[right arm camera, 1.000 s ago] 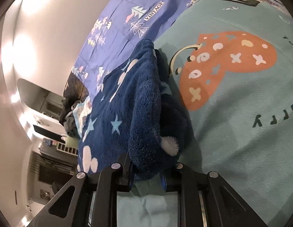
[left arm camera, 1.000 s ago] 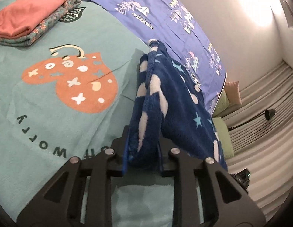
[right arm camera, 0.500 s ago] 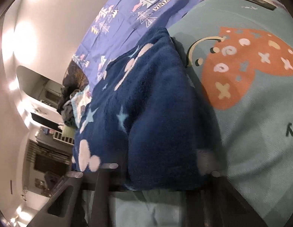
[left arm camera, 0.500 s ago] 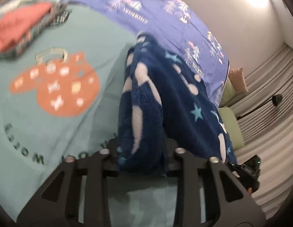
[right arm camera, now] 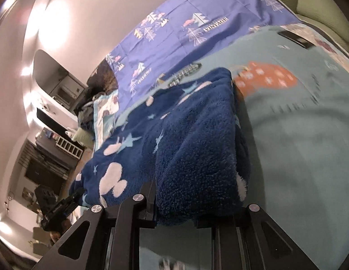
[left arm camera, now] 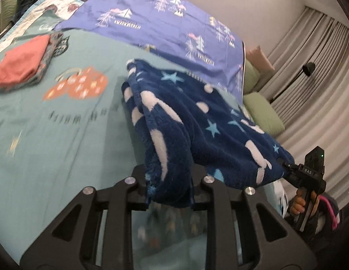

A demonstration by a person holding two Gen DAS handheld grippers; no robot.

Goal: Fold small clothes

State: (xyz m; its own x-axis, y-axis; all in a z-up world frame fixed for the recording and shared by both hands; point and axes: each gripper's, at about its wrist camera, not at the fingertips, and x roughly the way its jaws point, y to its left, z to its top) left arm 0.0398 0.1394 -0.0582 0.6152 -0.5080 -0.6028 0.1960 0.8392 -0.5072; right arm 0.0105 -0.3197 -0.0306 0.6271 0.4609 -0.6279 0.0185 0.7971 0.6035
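Both grippers clamped on the same item: a navy fleece garment (left arm camera: 192,121) printed with pale stars and blobs. Left gripper (left arm camera: 170,193) closed narrow on a bunched corner of the fleece, the cloth pinched between its fingers and rising straight ahead of them. Right gripper (right arm camera: 174,213) likewise gripping a thick fold of the garment (right arm camera: 185,139), set wider to take the bulk; also seen from the left wrist view as a black tool (left arm camera: 306,173) at the garment's far right edge, held in the hand (left arm camera: 298,204). Garment suspended between the two tools, near edge lifted clear, far end draped down onto the teal bedspread (left arm camera: 50,139) beside the orange heart print (left arm camera: 77,85). Long axis of the held edge running left to right between the tools; body of the garment extending forward and away from both, toward the purple tree-print sheet (left arm camera: 165,20). Neither hand judged nearer: each at its own corner. Folded pile, red piece on top (left arm camera: 23,65), lying well apart to the far left. Likely next move: carrying the held edge forward over the resting end to halve the garment, both tools kept level. Risk noted: uneven travel would skew the fold; thick pile may slip from the narrower left grip.
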